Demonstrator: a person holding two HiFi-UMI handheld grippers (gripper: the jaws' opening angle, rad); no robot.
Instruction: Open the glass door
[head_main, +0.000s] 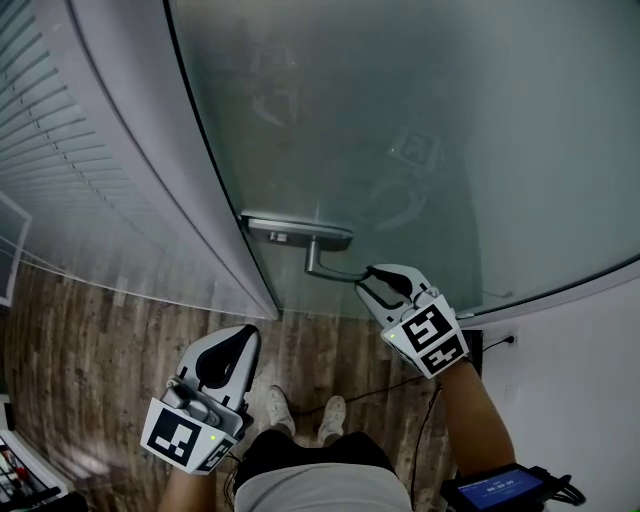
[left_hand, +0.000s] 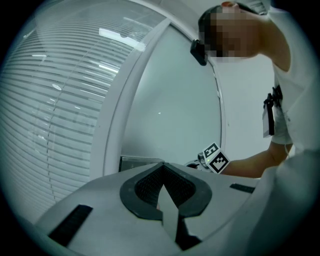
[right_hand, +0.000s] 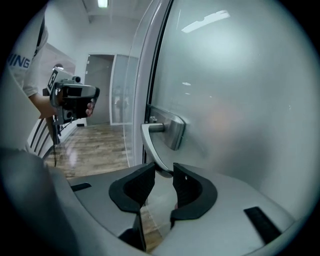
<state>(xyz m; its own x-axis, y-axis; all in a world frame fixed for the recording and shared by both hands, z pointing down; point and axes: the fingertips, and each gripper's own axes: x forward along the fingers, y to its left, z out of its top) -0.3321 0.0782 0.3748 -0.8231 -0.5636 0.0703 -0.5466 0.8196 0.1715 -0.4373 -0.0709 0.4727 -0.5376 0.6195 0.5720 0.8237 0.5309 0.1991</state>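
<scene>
Glass door (head_main: 400, 120) looks shut against its frame (head_main: 150, 150), straight ahead of you, with the lever handle (head_main: 335, 268) at its near edge. Your right tool (head_main: 375, 285) is clamped narrow on the lever's free end, likely because the tip gives the most leverage for pressing down. Your left tool (head_main: 232, 345) hangs low beside you, its 2 jaws together and empty, probably kept clear of the door's swing. Latch not yet released, by my reading.
</scene>
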